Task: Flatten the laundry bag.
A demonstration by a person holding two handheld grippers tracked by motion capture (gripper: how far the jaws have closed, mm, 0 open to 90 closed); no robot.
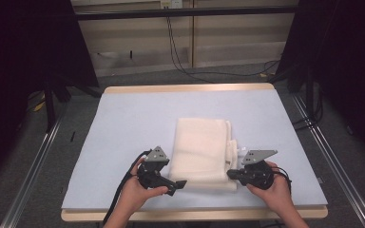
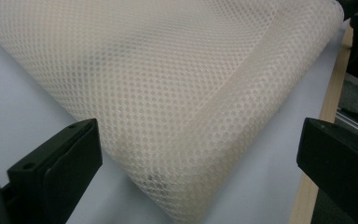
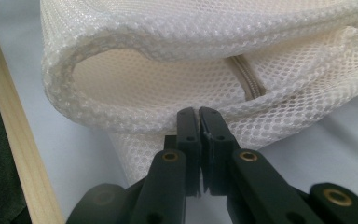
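Near the table's (image 1: 123, 123) front edge lay the folded mesh bag (image 1: 202, 149), long axis running away from the person, its near corners flanked by the left gripper (image 2: 191, 154), gaping wide, and the right gripper (image 3: 199, 122), pinched on its edge.

Cream honeycomb-mesh cloth bag (image 2: 186, 93) (zip sewn in) on a smooth matt pale-blue bench (image 1: 128, 123), edged in bare wood.

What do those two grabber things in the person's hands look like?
Each one is black. The left gripper and the right gripper each carry a grey three-cornered plate with small holes on top. A black cable trails from the left one. Up close, the jaws are flat black bars joined with brass-coloured pins. The forearms are bare.
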